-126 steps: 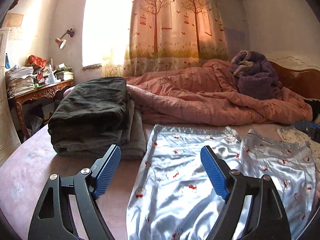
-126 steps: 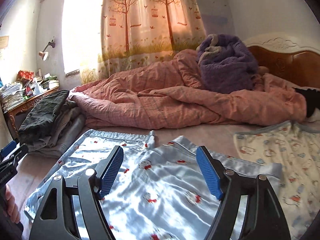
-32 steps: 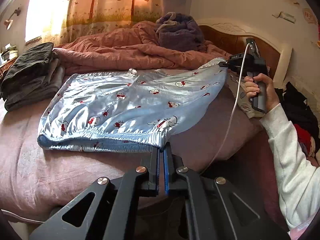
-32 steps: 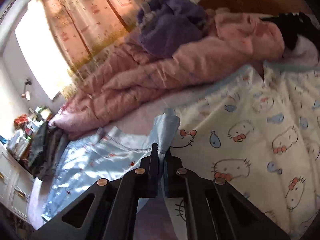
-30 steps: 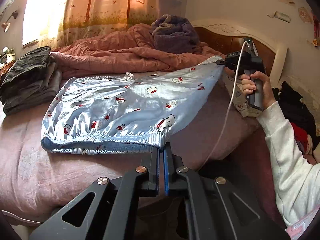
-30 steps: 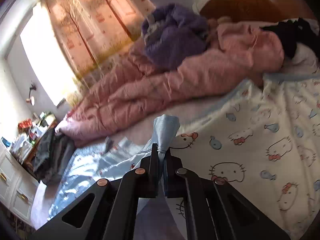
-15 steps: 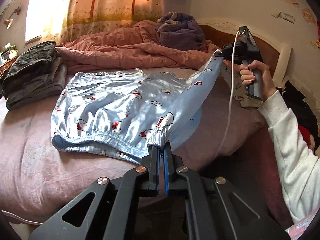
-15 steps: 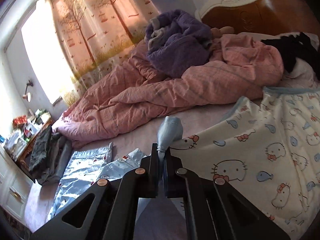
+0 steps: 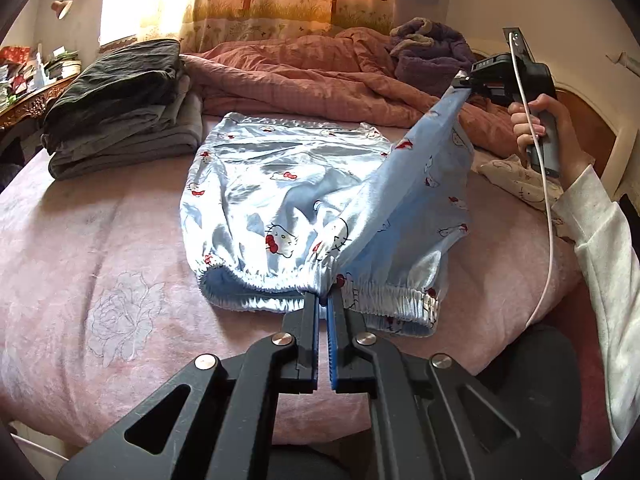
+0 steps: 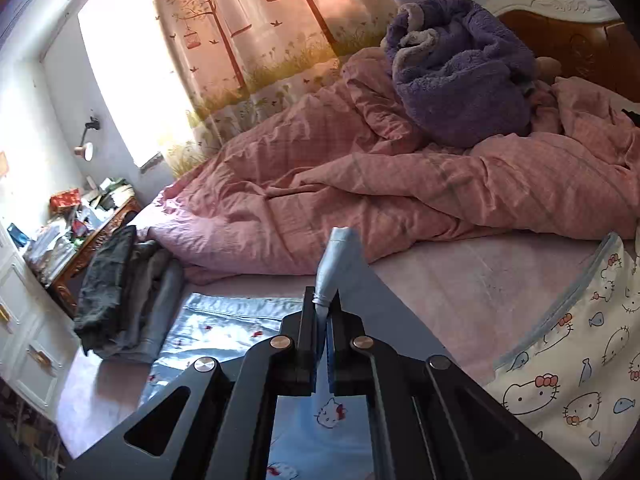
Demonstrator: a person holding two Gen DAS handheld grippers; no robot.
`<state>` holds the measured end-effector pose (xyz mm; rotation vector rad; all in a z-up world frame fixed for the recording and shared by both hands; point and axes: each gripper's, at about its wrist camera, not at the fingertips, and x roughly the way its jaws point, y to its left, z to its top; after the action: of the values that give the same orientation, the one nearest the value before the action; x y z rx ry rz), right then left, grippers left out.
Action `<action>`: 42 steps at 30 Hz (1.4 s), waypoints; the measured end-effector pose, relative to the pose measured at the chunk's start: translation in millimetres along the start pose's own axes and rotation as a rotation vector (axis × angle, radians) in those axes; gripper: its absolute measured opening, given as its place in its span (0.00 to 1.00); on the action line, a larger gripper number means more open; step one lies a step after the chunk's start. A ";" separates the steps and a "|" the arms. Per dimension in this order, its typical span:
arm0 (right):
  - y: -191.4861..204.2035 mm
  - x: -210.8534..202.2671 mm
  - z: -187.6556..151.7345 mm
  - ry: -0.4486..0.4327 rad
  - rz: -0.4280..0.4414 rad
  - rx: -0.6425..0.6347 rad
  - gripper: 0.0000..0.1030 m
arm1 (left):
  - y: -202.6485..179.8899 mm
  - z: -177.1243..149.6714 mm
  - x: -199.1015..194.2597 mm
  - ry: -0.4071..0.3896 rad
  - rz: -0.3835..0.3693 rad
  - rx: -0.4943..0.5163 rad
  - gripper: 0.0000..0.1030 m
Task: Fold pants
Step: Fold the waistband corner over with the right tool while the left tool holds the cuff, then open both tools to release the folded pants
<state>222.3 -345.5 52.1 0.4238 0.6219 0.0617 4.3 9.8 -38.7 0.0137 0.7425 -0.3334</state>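
The blue pants (image 9: 288, 196) are gripped at the waistband by the clenched left gripper (image 9: 323, 304) and at the leg end by the clenched right gripper (image 10: 323, 308), above the bed (image 9: 100, 240)

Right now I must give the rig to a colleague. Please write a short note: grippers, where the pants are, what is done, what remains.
Left gripper: shut on the elastic waistband of the blue pants.
Right gripper: shut on the other end of the same pants, held raised above the bed.
Pants: the left half lies flat on the bed beside the stack of dark folded clothes; the right half hangs lifted between the grippers.
Done: both ends gripped, one half raised.
Left: probably lay the raised half over the flat half, release, then fold further.
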 end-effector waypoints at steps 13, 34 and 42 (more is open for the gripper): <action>130.7 77.4 33.4 0.011 -0.010 -0.206 0.03 | 39.5 6.3 7.8 0.020 0.037 -0.038 0.03; 264.8 259.1 -0.4 0.259 0.207 -0.122 0.03 | 91.3 -17.4 12.2 0.073 -0.039 -0.167 0.02; 284.9 304.8 -34.6 0.387 0.253 -0.126 0.03 | 85.7 -18.4 6.6 0.066 -0.025 -0.147 0.02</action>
<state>470.2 -17.5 -26.6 0.3683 0.9364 0.4293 22.6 91.4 -65.8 -0.1244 0.8317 -0.3023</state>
